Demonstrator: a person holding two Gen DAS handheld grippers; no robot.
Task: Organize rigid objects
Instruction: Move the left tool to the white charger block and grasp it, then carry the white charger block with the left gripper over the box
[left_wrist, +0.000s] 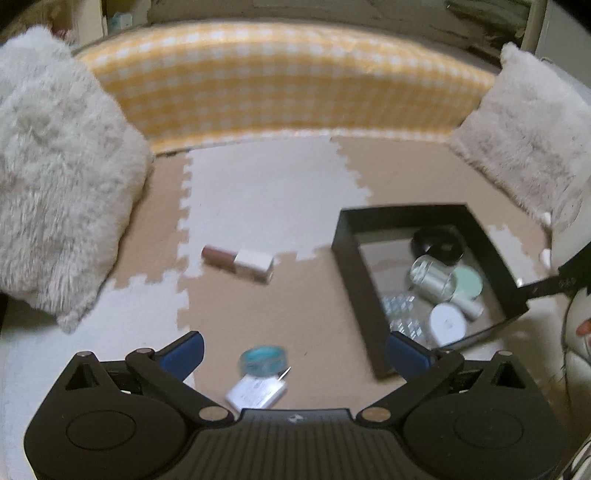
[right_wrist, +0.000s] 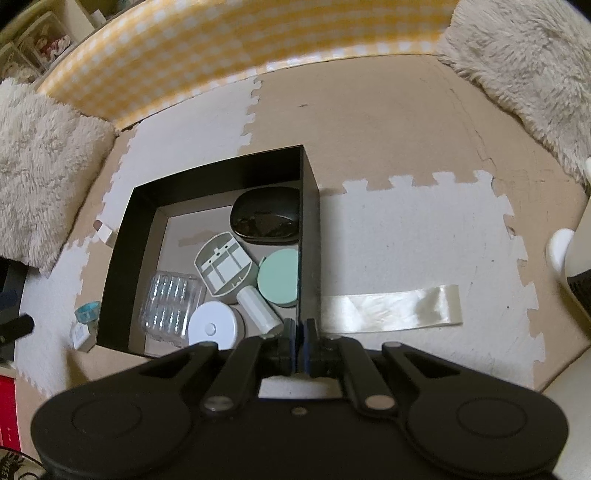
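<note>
My left gripper (left_wrist: 295, 347) has its fingers spread wide and empty above the foam floor mat (left_wrist: 317, 295), over a small blue-lidded jar (left_wrist: 263, 360) and a flat white packet (left_wrist: 256, 393) whose print is too blurred to read. My right gripper (right_wrist: 299, 328) has its fingers pinched together on the near wall of the black box (right_wrist: 140, 229), which holds a black case (right_wrist: 266, 218), a mint compact (right_wrist: 279, 277) and a white puck (right_wrist: 212, 326). A brown-and-white lip tube (left_wrist: 238, 260) lies apart on the mat with no legible label.

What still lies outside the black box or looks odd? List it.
Three items lie loose on the foam mat outside the black open-topped box: a brown tube with a white square cap, a small teal round tin and a flat white packet touching it. A glossy strip of clear tape lies on the mat beside the box.
</note>
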